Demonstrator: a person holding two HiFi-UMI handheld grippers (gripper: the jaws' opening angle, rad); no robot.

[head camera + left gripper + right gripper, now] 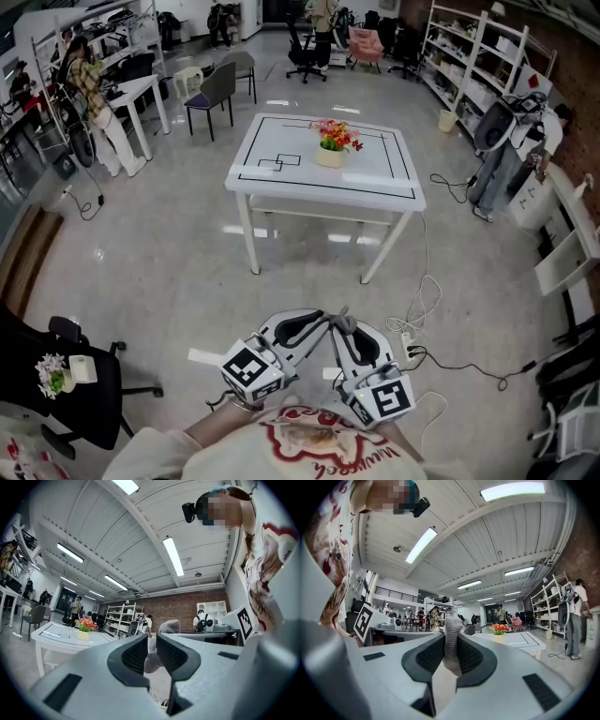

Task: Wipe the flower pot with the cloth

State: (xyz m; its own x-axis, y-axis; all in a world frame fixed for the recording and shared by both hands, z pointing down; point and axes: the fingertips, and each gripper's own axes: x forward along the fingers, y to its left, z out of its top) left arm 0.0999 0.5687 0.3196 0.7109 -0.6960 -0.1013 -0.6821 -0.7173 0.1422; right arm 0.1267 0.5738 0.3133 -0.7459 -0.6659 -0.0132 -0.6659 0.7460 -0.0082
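Two tools in view, one per hand.

Left tool: jaws pressed together on the grey cloth, which passes between the pads and stands up above them.

Right tool: jaws likewise closed, pinching the same cloth between its pads.

One cloth, held by both grips. In the head view the two tool tips meet at it, close in front of the person's chest, above the floor.

One flower pot, cream and upright, carrying one bunch of red, orange and yellow flowers. It stands on the one white worktop, about midway between the left and right edges and clear of all four edges and corners. I find it well apart from both tools, with open floor between. Neither tool nor the cloth touches it.

Worktop markings: one black border line running just inside the edges, and small black outlined boxes toward the left edge; I make out two.

On the floor: one white power strip with cables, lying off the worktop's near right corner and just right of the right tool.
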